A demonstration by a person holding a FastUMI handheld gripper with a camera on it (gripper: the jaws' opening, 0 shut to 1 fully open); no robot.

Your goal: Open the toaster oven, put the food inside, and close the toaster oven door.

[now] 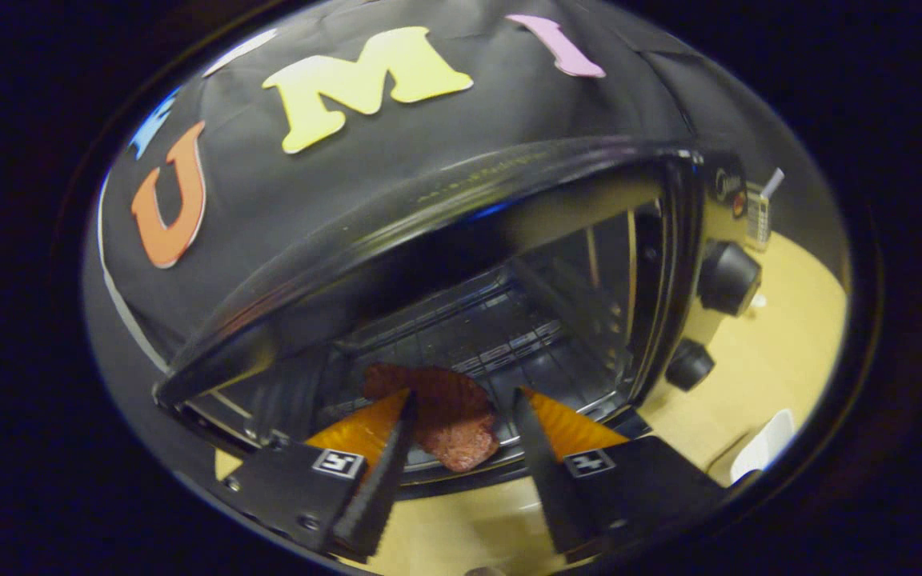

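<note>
Toaster oven takes up most of the scene just ahead of the gripper, seen tilted. Black body w/ glossy top edge, cavity open toward the fingers. Door looks dropped down at the front, its lip running across just behind the fingertips, but can't make out the door panel itself clearly. Inside: wire rack across the cavity, dark back wall beyond it.

Tabletop is pale wood-tone, under and to the right of the oven, also showing below betw the fingers.

Oven's control strip sits right of the cavity w/ two black knobs: upper knob bigger, lower knob smaller, one below the other.

Food: flat reddish-brown piece, rough surface, looks like a meat slice. Lies at the front of the cavity, on the rack's front edge / door lip, directly ahead of the fingers and centred in the gap betw them.

Gripper: fingers spread wide, released, holding nothing. Fingertips sit either side of the food; left tip right at its edge, can't tell if touching. Right tip apart from it.

White object on the table beyond the right finger, partly cut off, can't ID.

Small pale item on the table beyond the oven's right side, too small to tell.
</note>
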